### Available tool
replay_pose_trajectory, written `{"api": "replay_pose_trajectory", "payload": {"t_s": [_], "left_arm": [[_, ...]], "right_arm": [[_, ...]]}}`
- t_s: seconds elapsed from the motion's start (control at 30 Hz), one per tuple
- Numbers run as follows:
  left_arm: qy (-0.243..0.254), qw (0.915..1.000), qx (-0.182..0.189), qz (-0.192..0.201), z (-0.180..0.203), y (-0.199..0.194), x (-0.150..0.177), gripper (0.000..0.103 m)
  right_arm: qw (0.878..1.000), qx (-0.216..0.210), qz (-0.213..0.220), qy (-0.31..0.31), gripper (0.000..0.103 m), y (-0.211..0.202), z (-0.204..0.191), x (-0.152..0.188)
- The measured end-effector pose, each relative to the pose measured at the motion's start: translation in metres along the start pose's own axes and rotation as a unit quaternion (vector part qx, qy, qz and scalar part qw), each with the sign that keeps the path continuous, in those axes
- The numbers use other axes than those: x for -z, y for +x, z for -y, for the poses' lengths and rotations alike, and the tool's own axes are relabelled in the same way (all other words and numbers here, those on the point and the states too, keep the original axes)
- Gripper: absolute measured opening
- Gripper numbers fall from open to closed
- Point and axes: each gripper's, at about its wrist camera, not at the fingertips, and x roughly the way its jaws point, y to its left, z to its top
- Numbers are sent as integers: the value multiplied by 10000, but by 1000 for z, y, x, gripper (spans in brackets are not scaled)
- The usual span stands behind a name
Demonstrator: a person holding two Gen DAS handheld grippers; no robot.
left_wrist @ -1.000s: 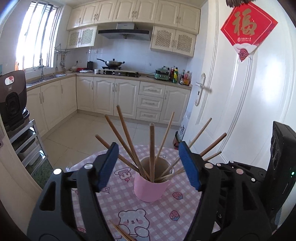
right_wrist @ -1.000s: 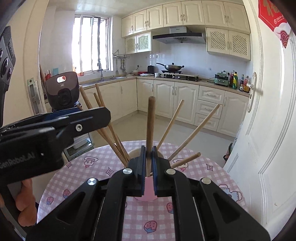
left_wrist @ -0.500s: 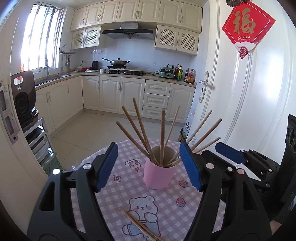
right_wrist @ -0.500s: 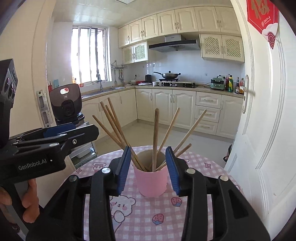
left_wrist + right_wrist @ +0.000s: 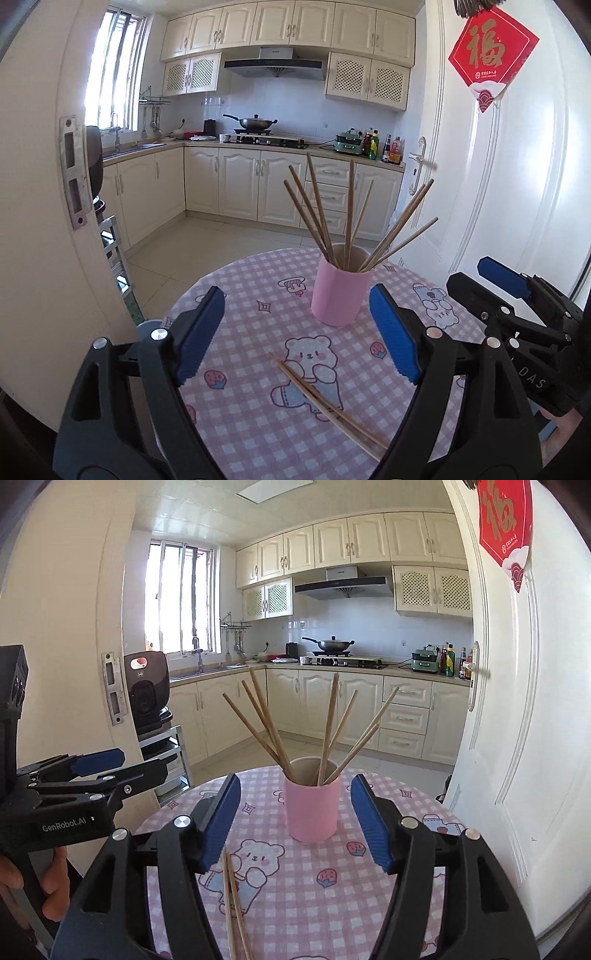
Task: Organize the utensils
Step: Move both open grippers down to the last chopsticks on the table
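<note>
While both jaws widen on nothing, the left hand-held gripper point(image 5: 99, 764) reads "GenRobot.AI", the right hand-held gripper point(image 5: 295, 821) unlabeled.

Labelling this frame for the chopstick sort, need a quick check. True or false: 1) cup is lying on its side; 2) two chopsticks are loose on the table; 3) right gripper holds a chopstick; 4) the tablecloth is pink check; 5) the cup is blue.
1) False. The pink cup stands upright, with chopsticks fanned out of its mouth.
2) True. A loose pair of chopsticks lies on the table, nearer the cameras than the cup.
3) False. The right gripper has nothing between its fingers; they are opening.
4) True. The cloth is pink and white check with bear prints.
5) False. The cup is pink; only the finger pads are blue.
</note>
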Motion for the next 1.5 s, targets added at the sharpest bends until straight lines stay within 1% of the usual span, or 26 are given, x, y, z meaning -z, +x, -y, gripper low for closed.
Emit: {"api": "replay_pose_trajectory", "payload": {"t_s": [0.07,0.13,0.2,0.33,0.47,0.63,0.77,0.83,0.97,1.1,1.13,1.2,1.27,1.4,1.5], "left_arm": [[-76,9999,6,-68,-5,-2,9,81],[-178,9995,42,-239,-12,0,17,81],[-269,9987,74,-429,-18,6,23,81],[-402,9970,49,-666,-28,15,31,81],[-425,9946,4,-944,-33,25,39,81],[-416,9901,-86,-1338,-38,41,52,81],[-449,9850,-139,-1658,-42,54,62,81],[-509,9827,-128,-1775,-45,59,67,81],[-619,9783,-96,-1977,-48,69,74,81],[-549,9751,-124,-2143,-44,76,80,81],[-542,9745,-136,-2172,-44,78,81,81],[-564,9729,-142,-2237,-43,82,84,81],[-619,9710,-80,-2308,-42,85,87,81],[-621,9705,46,-2327,-36,93,89,81],[-653,9685,95,-2401,-33,103,88,80]], "right_arm": [[10000,-12,-51,5,61,-2,-4,7],[9998,-47,-165,32,61,-1,-9,15],[9994,-102,-331,47,61,5,-11,22],[9974,-188,-698,48,61,18,-13,39],[9935,-217,-1117,20,61,35,-15,57],[9833,-353,-1767,-237,61,60,-26,80],[9737,-392,-2207,-400,51,75,-31,99],[9700,-380,-2352,-474,50,79,-33,107],[9646,-360,-2544,-599,50,83,-38,117],[9598,-388,-2675,-750,50,83,-44,123],[9603,-369,-2655,-775,50,82,-46,123],[9587,-486,-2705,-734,50,81,-47,123],[9565,-781,-2743,-622,50,80,-49,123],[9580,-775,-2687,-639,50,77,-52,122],[9586,-765,-2680,-587,50,77,-47,122]]}}
